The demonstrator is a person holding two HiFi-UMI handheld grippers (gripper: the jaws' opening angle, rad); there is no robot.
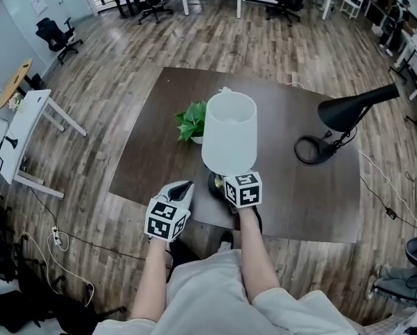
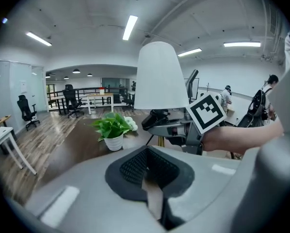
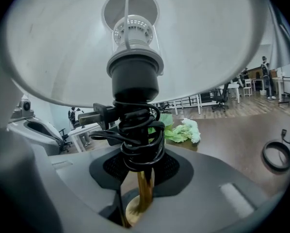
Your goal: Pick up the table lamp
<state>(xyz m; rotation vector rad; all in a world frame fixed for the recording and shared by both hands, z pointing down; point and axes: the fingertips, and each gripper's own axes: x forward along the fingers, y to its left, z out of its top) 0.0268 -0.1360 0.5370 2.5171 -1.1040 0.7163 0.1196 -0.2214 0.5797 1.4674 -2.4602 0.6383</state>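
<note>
The dark wooden table [image 1: 285, 201] fills the middle of the room, and everything in play stands on it or just above its near edge. At the far right of it sits a black desk lamp [image 1: 348, 110], well away from the action.

The table lamp [image 1: 229, 135], with its tall white shade, is at the near edge of the table, leaning a little towards the person. Just behind it on the left stands a small potted plant [image 1: 192, 122].

The right tongs [image 3: 141, 181] are pinching the lamp's thin brass stem [image 3: 144, 188] low down, under the black bulb socket. The left tongs [image 1: 184, 187] hang just beside them over the table's edge, pressed together with nothing between them. A black cord [image 3: 135, 130] is wound in tight loops round the stem just above the grip, its plug [image 3: 94, 114] sticking out to one side.

I'd say the grasp is made and the lift is the step in hand. Whether the dark base is clear of the table I cannot tell from here. The next move calls for a steady rise with the stem kept near upright, since the shade makes the lamp top-heavy and the grip sits on a slim, smooth rod that could swivel between the pads.
</note>
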